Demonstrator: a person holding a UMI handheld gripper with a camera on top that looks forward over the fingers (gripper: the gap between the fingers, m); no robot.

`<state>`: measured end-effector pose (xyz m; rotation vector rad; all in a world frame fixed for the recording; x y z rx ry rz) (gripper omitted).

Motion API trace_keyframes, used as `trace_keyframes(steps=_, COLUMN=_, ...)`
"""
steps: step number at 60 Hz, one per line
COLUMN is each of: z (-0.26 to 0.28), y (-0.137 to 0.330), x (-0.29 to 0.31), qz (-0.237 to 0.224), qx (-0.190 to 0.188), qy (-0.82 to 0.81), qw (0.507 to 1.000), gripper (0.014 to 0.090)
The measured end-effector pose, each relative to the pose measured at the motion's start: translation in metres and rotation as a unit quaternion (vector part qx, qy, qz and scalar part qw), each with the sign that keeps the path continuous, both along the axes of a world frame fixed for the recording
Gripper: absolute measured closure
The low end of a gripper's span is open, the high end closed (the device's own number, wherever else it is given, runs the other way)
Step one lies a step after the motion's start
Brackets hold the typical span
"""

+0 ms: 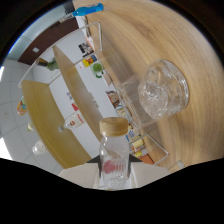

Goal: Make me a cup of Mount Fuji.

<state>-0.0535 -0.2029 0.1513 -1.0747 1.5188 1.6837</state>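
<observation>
A clear bottle (114, 150) with a tan lid and a red label stands between my fingers, and my gripper (114, 161) is shut on its lower body. The dark fingertips (95, 161) show at either side of it. Beyond the bottle and to the right, a round glass (163, 90) filled with ice cubes rests on the light wooden table (200, 125), next to a clear acrylic stand (131, 100). The whole scene appears tilted relative to the bottle.
A blue-handled tool (90, 9) lies at the far end of the table. Left of the bottle, wooden shelves (75, 85) and a white wall carry small packets and cards. Colourful packets (136, 142) sit by the acrylic stand.
</observation>
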Motion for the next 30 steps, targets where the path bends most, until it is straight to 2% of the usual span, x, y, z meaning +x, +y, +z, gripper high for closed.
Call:
trace_keyframes(steps=10, z=-0.003, y=-0.002, x=-0.002, qz=0.010, qx=-0.008, qy=-0.010, qw=1.000, gripper=0.0640)
trace_keyframes(steps=18, z=0.014, y=-0.007, x=-0.002, qz=0.023, qx=-0.004, qy=-0.150, qw=0.988, gripper=0.0640)
trace_keyframes(steps=24, z=0.047, y=-0.010, x=0.001, qz=0.017, qx=0.018, qy=-0.296, qw=0.955, gripper=0.0635)
trace_keyframes(steps=30, z=0.083, y=-0.013, x=0.003, qz=0.004, qx=0.040, qy=-0.458, qw=0.888, gripper=0.0636)
